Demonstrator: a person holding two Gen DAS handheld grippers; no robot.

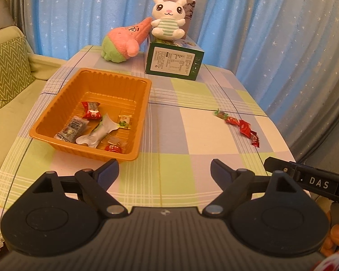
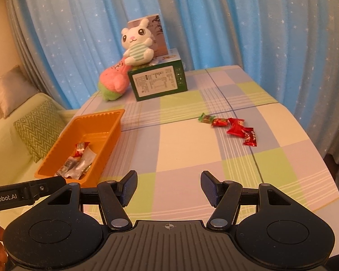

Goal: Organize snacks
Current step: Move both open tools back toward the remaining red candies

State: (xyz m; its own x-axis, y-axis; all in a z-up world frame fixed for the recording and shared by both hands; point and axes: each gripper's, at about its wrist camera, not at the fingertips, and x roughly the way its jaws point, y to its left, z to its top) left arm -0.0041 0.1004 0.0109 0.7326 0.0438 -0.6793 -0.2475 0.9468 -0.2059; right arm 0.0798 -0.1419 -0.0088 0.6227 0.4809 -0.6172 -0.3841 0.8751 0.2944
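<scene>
Facing the loose candies [image 2: 231, 127], my right gripper [image 2: 168, 188] is nearer: they lie ahead and right, strung diagonally on the tablecloth [image 2: 180, 149]. Both grippers stand open and empty; the left gripper [image 1: 164, 172] sits by the orange tray [image 1: 133, 122].
</scene>
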